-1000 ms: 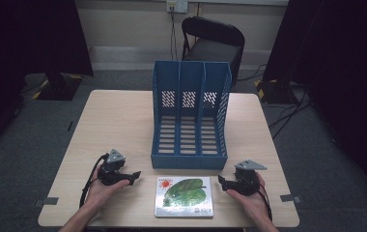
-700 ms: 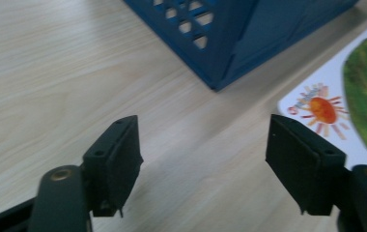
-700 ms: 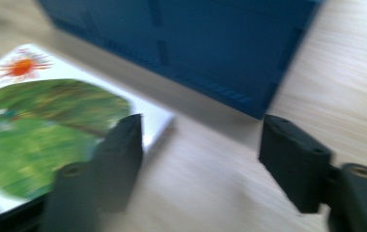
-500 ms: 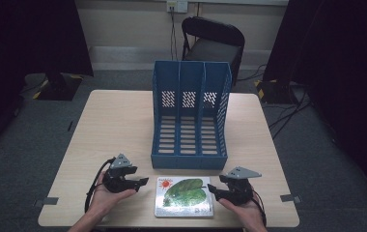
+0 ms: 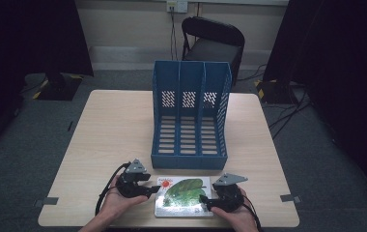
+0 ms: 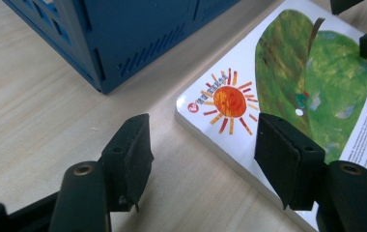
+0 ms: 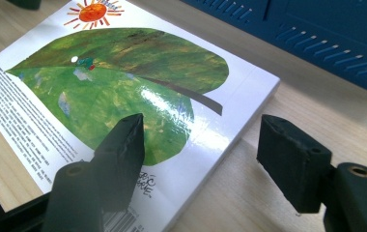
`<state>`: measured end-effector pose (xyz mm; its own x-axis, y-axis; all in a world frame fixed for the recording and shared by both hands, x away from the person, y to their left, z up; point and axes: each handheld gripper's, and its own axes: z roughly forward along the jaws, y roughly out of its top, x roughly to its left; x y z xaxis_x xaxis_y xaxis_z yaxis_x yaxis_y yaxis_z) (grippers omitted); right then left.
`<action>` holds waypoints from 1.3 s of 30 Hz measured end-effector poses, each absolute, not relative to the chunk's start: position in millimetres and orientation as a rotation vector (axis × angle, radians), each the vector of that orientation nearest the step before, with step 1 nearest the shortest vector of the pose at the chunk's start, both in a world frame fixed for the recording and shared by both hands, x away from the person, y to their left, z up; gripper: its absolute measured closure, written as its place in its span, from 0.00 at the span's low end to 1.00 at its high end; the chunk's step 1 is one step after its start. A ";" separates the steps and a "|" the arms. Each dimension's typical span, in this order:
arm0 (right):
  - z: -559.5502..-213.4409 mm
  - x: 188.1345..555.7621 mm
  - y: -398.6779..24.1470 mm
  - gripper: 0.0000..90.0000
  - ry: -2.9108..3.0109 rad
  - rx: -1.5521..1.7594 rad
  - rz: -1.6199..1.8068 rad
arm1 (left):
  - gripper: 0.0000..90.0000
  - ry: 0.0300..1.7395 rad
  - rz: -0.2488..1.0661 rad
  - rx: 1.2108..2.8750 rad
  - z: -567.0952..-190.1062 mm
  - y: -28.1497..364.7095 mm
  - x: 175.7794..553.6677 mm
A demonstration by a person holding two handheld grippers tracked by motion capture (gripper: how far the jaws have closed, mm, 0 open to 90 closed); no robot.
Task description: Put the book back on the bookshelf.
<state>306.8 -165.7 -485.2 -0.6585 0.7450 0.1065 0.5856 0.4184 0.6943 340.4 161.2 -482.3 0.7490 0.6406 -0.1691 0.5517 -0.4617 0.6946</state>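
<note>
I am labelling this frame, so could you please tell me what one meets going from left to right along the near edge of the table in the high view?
Left gripper → picture book → right gripper.

Dim room; glare on book cover (image 7: 172, 108); sharp close-ups

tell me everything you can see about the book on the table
The book is a thick, glossy board-style book lying flat, cover up, at the near edge of the light wood table, just in front of the blue file rack without touching it. Its white cover shows a big green leaf, an orange sun in one corner, small print along one side and a barcode. The left gripper straddles its sun corner with jaws open; the right gripper straddles the opposite edge, also open.
</note>
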 end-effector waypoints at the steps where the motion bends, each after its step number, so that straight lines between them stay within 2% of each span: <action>1: -485.9 307.9 -166.8 0.35 2.460 1.182 1.072 | 0.42 0.876 0.157 2.189 -484.3 158.8 339.3; 7: -488.9 310.3 -167.5 0.33 2.509 1.200 1.118 | 0.38 0.872 0.112 2.213 -489.4 154.9 339.4; 10: -490.2 308.4 -163.3 0.28 2.505 1.193 1.115 | 0.38 0.881 0.098 2.206 -490.6 154.8 340.4; 23: -492.0 307.8 -150.1 0.20 2.543 1.126 1.123 | 0.39 0.920 0.111 2.184 -491.2 165.0 348.0; 32: -492.3 305.0 -143.7 0.17 2.603 1.055 1.137 | 0.40 0.969 0.106 2.160 -490.8 172.4 353.7; 39: -492.9 307.3 -141.6 0.17 2.605 1.050 1.146 | 0.37 0.972 0.106 2.164 -490.6 168.5 353.9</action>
<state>307.3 -141.6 -492.9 -0.7553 0.6336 0.1678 0.5517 0.4763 0.6846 353.9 168.5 -490.6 0.7084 0.6726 -0.2140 0.6105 -0.4318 0.6639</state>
